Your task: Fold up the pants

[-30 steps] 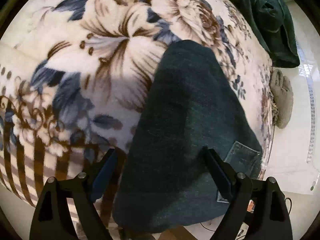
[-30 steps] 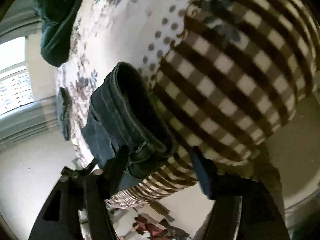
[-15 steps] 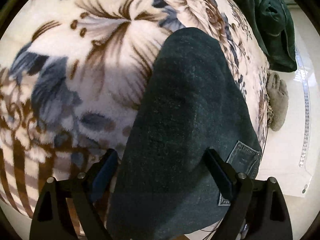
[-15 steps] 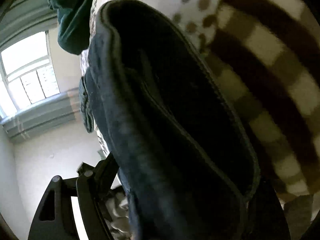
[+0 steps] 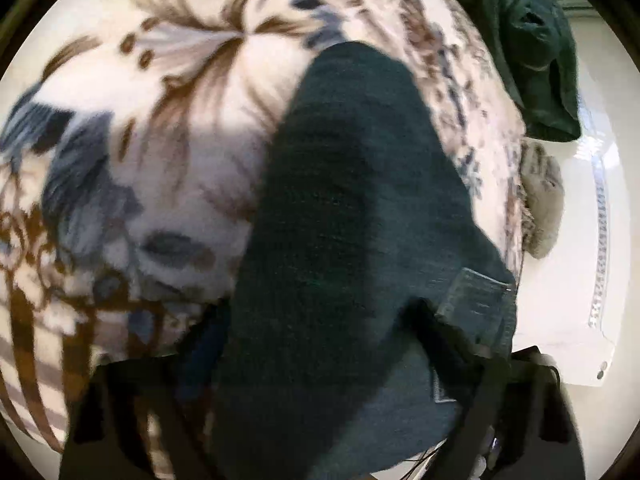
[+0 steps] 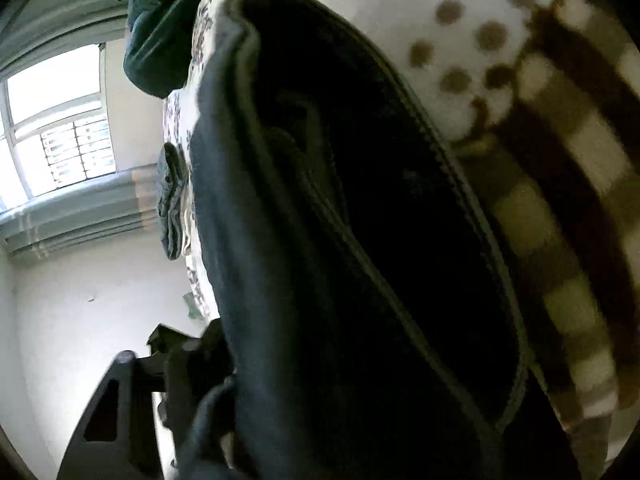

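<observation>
Left tool (image 5: 320, 360): both fingers at the bottom of the left wrist view, blurred, with the near end of the dark denim pants (image 5: 352, 220) bunched between them. Its jaws have just been closing. Whether the pads already press the cloth, I cannot tell.

Right tool (image 6: 320, 420): only the left finger (image 6: 120, 412) shows; the other is hidden behind the thick folded edge of the pants, which fills most of the right wrist view. Jaws have just been closing here too, cloth between them. Grip not readable.

Pants lie folded on a bed, on a fleece blanket (image 5: 168, 128) printed with flowers, dots and brown checks. A back pocket (image 5: 476, 300) shows at the near right edge of the fold, close to the bed's edge.

Farther off: a grey plush slipper (image 5: 544, 208) at the bed's side, a dark green garment (image 5: 536, 48) heaped at the far corner, a window (image 6: 56, 120) in the wall beyond.
</observation>
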Tool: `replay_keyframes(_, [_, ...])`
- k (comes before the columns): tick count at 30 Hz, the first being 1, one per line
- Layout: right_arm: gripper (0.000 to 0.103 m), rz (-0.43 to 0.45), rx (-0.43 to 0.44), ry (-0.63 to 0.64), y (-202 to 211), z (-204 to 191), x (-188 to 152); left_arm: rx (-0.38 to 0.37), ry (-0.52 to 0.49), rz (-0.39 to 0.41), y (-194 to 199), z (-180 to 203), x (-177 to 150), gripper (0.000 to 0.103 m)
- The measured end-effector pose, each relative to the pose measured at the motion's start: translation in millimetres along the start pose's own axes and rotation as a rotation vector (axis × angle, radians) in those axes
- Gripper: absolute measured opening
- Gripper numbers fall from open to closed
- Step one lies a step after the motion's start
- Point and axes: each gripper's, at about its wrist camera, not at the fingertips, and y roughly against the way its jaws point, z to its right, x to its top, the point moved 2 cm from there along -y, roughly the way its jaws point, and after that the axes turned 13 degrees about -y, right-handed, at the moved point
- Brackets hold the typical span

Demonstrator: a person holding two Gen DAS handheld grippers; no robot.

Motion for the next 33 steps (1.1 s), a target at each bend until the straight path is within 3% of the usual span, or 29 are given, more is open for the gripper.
replay_keyframes(4, [0.052,0.05,-0.013,0.017,0.2,-11.6,-14.7,-0.009,-0.016,0.026,15.1,9.1,-1.7,0.041])
replay_keyframes(8, [0.048,0.078,-0.025,0.034,1.5,-25.3,-28.7,-0.028,-0.04,0.061,29.4,17.8,-3.9,0.032])
replay_keyframes(13, [0.046,0.094,-0.01,0.069,14.5,-49.1,-44.1,-0.043,-0.058,0.109,49.9,33.0,-2.7,0.03])
replay_keyframes(15, [0.046,0.098,-0.005,0.09,77.8,-51.0,-19.9,-0.055,-0.053,0.117,62.1,40.2,-1.9,0.03])
replay_keyframes(20, [0.045,0.095,0.025,0.125,103.8,-92.8,-29.2,-0.052,-0.077,0.146,111.5,70.2,8.9,0.03])
replay_keyframes(26, [0.045,0.079,0.089,0.156,126.3,-178.0,-55.4,-0.035,-0.104,0.218,194.5,99.4,43.5,0.03])
replay_keyframes(33, [0.045,0.079,0.136,0.239,86.8,-310.4,-84.4,-0.048,-0.114,0.326,288.6,93.7,123.9,0.03])
